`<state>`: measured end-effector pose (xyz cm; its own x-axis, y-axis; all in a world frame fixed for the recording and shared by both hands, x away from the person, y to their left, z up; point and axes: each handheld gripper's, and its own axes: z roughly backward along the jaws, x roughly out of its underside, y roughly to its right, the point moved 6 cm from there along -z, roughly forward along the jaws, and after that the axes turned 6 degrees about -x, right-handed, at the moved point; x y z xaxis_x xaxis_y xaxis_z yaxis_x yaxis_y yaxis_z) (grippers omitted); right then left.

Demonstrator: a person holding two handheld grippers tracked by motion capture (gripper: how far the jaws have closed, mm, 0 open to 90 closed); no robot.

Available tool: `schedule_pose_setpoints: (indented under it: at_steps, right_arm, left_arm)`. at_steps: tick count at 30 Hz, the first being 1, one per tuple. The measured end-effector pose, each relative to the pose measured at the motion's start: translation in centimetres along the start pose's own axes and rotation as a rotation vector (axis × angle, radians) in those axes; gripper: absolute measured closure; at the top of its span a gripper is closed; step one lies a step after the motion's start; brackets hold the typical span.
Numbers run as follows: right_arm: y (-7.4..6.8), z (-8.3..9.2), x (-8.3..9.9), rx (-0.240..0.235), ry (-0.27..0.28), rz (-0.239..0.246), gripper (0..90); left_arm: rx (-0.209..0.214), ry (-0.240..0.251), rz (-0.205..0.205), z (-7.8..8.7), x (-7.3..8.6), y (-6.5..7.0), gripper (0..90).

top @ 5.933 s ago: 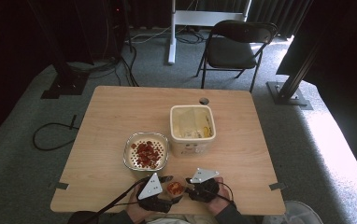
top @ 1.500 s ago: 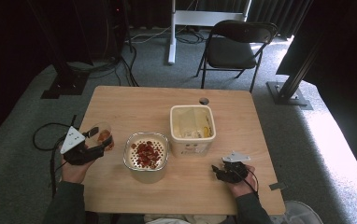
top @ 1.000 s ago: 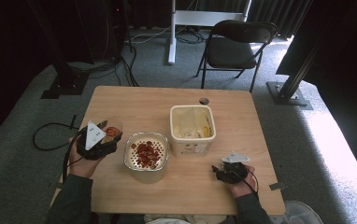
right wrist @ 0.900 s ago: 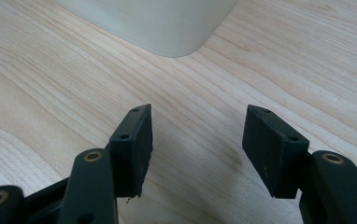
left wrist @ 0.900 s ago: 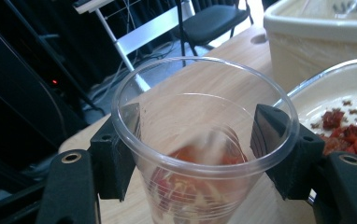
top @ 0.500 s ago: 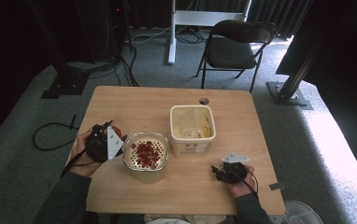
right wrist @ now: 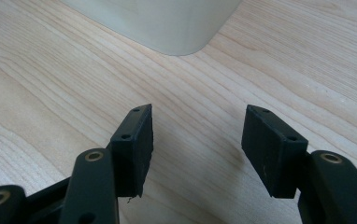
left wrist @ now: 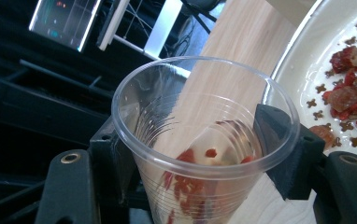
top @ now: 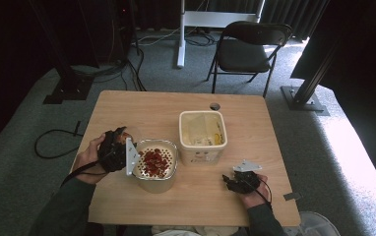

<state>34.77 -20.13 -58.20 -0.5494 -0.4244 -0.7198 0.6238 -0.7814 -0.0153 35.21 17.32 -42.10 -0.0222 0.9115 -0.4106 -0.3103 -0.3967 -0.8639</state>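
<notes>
High view puts the left gripper [top: 118, 150] at the worktop's [top: 255, 123] left edge, its jaws clamped around a clear plastic cup [left wrist: 200, 140] streaked with red bits and tipped toward the perforated bowl of red pieces [top: 155, 161] just beside it. Right of that bowl stands a cream tub [top: 202, 137]. Farther right, the right gripper [top: 231, 181] rests low over bare wood, jaws apart and grasping nothing.

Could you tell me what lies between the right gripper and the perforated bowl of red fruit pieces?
Bare wooden table in the high view: nothing sits between the right gripper and the bowl.
</notes>
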Motion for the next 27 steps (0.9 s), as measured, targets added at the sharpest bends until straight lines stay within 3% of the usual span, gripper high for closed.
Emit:
schedule_pose_setpoints:
  at_steps: [6,13,19,27]
  right_arm:
    - [0.0,0.0,0.0,-0.001,0.001,0.0,43.0]
    - [0.0,0.0,0.0,-0.001,0.002,0.001,43.0]
    - [0.0,0.0,0.0,-0.002,0.002,0.003,43.2]
    - [0.0,0.0,0.0,-0.002,0.002,0.003,43.2]
  left_arm:
    - [-0.029,-0.006,-0.14,0.4,-1.1,0.6,34.4]
    - [-0.053,-0.025,-0.25,0.2,-1.4,1.3,34.4]
    - [-0.052,-0.025,-0.293,0.3,-1.5,1.7,34.4]
    - [-0.065,-0.016,-0.31,0.6,-1.7,1.4,34.4]
